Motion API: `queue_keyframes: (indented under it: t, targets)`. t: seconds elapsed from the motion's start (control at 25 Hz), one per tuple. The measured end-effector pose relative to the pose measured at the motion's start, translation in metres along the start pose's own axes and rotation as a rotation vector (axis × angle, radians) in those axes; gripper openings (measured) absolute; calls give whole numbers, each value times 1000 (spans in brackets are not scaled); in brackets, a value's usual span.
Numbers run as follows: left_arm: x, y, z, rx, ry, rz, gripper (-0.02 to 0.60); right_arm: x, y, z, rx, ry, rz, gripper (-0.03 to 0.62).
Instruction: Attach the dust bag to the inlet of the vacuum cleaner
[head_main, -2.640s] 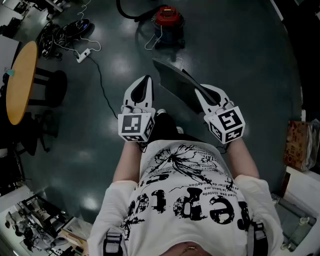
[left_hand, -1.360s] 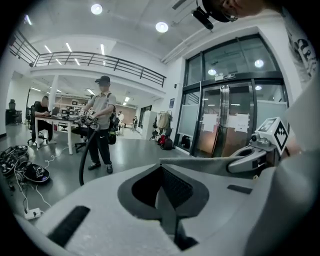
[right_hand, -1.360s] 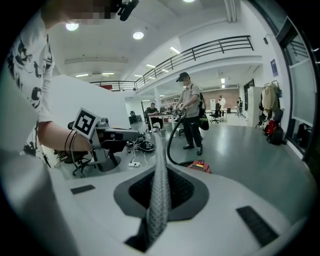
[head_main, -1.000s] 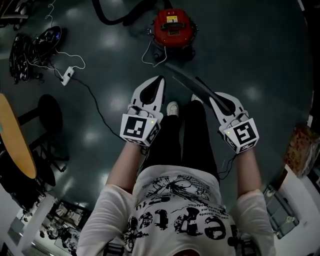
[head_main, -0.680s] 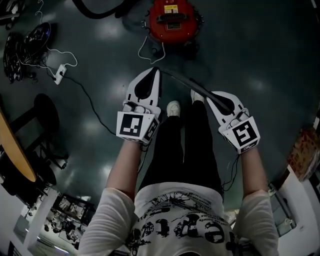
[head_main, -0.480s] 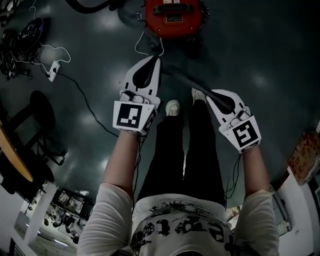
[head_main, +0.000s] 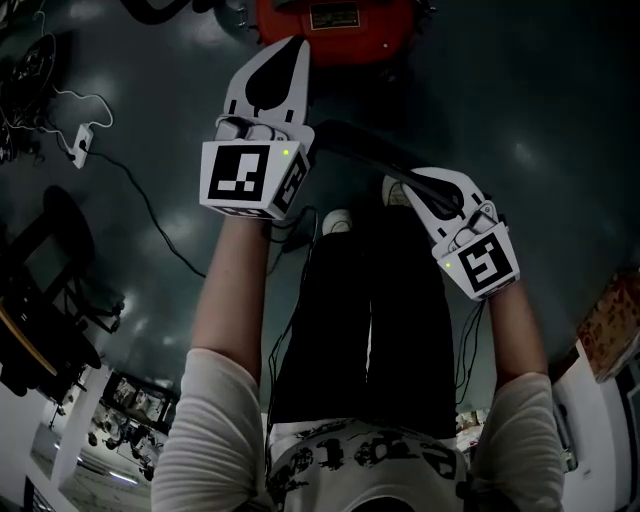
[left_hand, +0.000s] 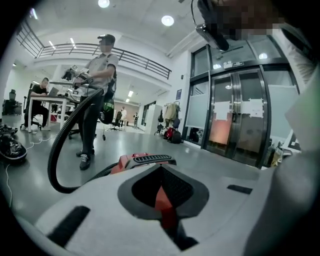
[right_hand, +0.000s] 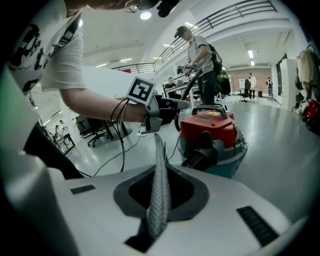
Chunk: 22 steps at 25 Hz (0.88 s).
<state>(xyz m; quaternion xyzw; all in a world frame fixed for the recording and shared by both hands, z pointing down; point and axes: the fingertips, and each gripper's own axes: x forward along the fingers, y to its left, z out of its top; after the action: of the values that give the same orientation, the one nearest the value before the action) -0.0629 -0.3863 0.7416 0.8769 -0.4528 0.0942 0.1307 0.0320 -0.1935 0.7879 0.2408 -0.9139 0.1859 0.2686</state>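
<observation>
1. Right gripper (right_hand: 161, 166): the jaws are closed on the dust bag (right_hand: 158, 200). The bag is a flat grey mesh sheet, seen edge-on between the 2 jaws.
2. Dust bag position: it is held clear of the floor (head_main: 520, 90). It runs from the right jaws forward and to the left, and its far end lies close under the left gripper (head_main: 290, 45). It is not in contact with the vacuum cleaner (right_hand: 209, 125).
3. Left gripper: the jaws are closed with nothing between them and point at the vacuum cleaner.
4. Vacuum cleaner: a red-topped unit standing on the floor, directly ahead of both grippers. A black hose (left_hand: 54, 150) loops away from it across the floor.
</observation>
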Motion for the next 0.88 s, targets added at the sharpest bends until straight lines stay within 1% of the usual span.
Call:
queue_keyframes:
  t: [0.12, 0.16, 0.28, 0.44, 0.6, 0.88]
  targets:
    - [14, -2, -15, -18, 42, -37, 3, 12, -6, -10, -33, 19, 10, 23]
    - [16, -2, -17, -20, 45, -46, 3, 15, -8, -11, -44, 19, 10, 23]
    - [21, -6, -18, 15, 31, -73, 3, 21, -14, -13, -63, 4, -1, 23]
    - [27, -14, -27, 60, 69, -105, 3, 20, -26, -19, -139, 20, -39, 23]
    - [28, -10, -27, 17, 69, -92, 3, 21, -37, -23, -222, 45, -85, 23]
    - [28, -4, -26, -19, 39, -26, 3, 28, -45, -23, -263, 28, -112, 23]
